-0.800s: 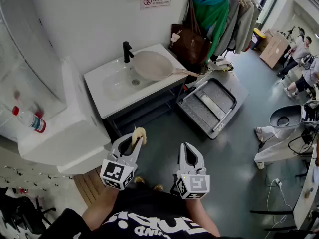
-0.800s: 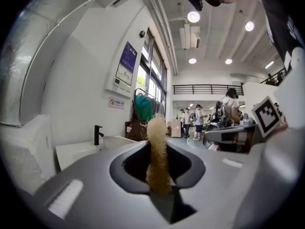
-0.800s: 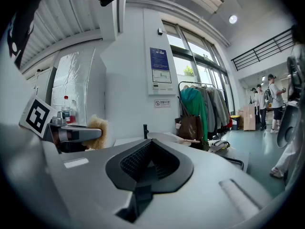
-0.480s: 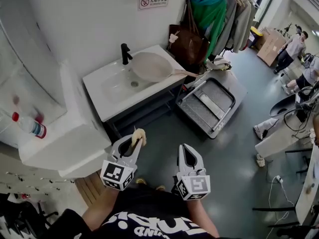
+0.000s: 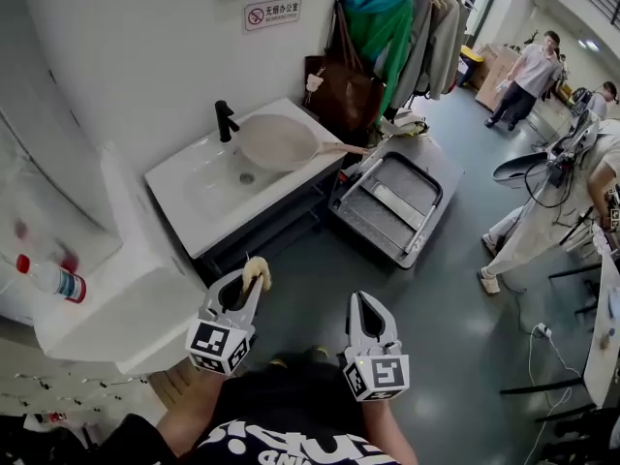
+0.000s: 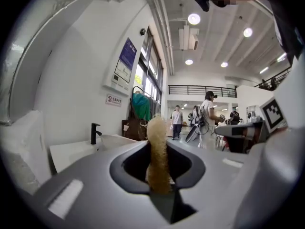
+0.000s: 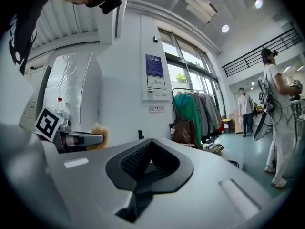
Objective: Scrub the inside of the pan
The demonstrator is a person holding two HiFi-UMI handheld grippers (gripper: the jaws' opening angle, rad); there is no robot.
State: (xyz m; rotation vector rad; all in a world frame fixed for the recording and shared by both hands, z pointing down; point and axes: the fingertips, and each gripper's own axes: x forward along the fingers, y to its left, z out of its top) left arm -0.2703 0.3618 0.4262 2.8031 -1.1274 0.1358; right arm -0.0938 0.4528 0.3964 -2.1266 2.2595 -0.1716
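My left tongs (image 5: 252, 279) are clenched on a tan scrubber (image 5: 256, 270), a fibrous, rough-looking strip that stands up between the jaws and pokes past their tips. My right tongs (image 5: 366, 304) are clenched too, jaws together with nothing in them. The two are side by side, near me, over a grey, glossy floor (image 5: 436, 347).

The pan (image 5: 281, 141) is farther off and well apart from both tongs. It rests on the white surface (image 5: 179, 177) of a washstand against the far wall. It is round, shallow and pale beige, it overlaps the right rim of the basin (image 5: 228, 177), and its slim handle points right, past the edge of the surface. One matte black tap (image 5: 224, 119) stands at the back of the basin, just left of the pan.

To the left, a bulky white unit (image 5: 126, 294) carries one clear bottle with a red cap (image 5: 50, 281). Right of the washstand a grey metal frame (image 5: 387, 201) lies flat on the floor. Behind it hang a brown bag (image 5: 339, 90) and a green garment (image 5: 373, 17), among other clothes on a rack. One small sign (image 5: 271, 13) is fixed to the white wall. Several people stand at the far right.
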